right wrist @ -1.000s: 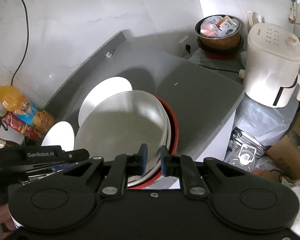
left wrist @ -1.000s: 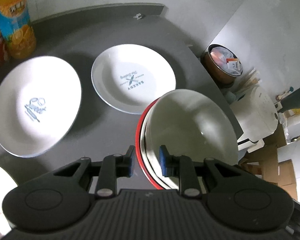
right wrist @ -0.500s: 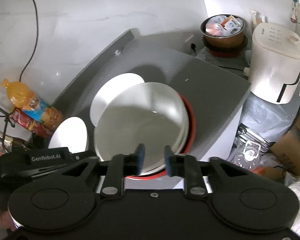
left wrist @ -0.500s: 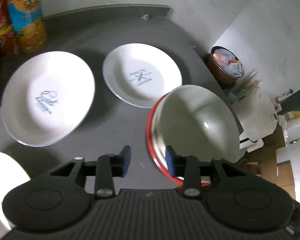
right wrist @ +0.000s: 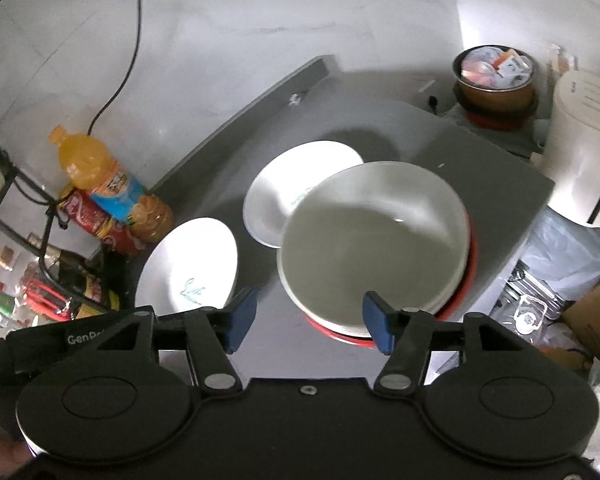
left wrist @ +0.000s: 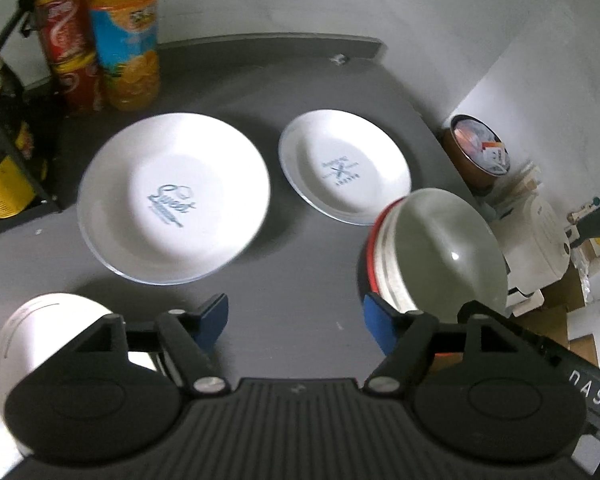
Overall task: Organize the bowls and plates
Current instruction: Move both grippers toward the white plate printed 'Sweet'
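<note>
A stack of bowls (left wrist: 440, 252) (right wrist: 376, 240), white ones nested in a red one, rests on the dark grey counter (left wrist: 300, 280) near its right edge. Two white printed plates lie behind it: a larger plate (left wrist: 174, 198) (right wrist: 190, 266) at left and a smaller plate (left wrist: 344, 166) (right wrist: 288, 188) at centre. A white bowl (left wrist: 40, 336) sits low at the left in the left wrist view. My left gripper (left wrist: 296, 322) is open, its right finger beside the stack's near rim. My right gripper (right wrist: 308, 322) is open in front of the stack, holding nothing.
An orange drink bottle (left wrist: 126, 36) (right wrist: 104, 184) and a red can (left wrist: 70, 48) stand at the back left by a black wire rack (right wrist: 28, 248). Off the counter's right edge sit a white appliance (right wrist: 588, 156), a brown pot (right wrist: 496, 76) and cardboard boxes (right wrist: 596, 320).
Both grippers let go of the bowl stack and opened wide. Both pulled back, so the stack looks smaller and rests on the counter.
</note>
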The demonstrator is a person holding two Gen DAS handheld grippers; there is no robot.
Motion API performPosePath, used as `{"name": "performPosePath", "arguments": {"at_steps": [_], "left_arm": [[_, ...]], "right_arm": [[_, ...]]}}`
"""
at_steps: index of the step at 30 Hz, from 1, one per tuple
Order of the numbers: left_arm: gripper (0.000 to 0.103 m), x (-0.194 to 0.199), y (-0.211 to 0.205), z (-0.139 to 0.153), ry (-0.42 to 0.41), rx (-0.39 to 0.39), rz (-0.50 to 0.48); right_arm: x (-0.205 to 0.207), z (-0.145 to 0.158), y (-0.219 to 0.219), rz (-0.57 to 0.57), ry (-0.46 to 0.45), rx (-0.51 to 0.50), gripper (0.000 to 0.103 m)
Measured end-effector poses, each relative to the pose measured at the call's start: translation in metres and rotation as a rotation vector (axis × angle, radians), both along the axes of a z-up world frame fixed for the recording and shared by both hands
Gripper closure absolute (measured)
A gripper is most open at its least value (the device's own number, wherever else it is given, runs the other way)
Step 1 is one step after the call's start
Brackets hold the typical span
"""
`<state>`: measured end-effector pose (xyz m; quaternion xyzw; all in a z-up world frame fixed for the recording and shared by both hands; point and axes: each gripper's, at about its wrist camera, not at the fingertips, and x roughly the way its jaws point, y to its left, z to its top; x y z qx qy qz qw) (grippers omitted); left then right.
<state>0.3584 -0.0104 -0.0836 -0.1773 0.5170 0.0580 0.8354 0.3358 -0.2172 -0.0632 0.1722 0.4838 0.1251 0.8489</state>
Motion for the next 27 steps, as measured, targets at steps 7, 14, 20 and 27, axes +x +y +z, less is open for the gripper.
{"name": "performPosePath", "arguments": {"at_steps": [7, 14, 20, 27], "left_arm": [[0.024, -0.015, 0.028, 0.003, 0.006, 0.016, 0.056], [0.023, -0.029, 0.052, 0.000, 0.021, 0.013, 0.115], [0.023, -0.032, 0.070, -0.006, 0.040, 0.013, 0.176], [0.023, -0.031, 0.091, -0.013, 0.058, 0.012, 0.246]], "right_arm": [[-0.002, 0.005, 0.026, 0.052, -0.003, 0.018, 0.038], [0.002, 0.001, 0.051, 0.107, 0.016, 0.025, 0.033], [0.012, -0.004, 0.069, 0.162, 0.029, 0.026, 0.031], [0.034, -0.016, 0.093, 0.243, 0.048, 0.014, 0.030]]}}
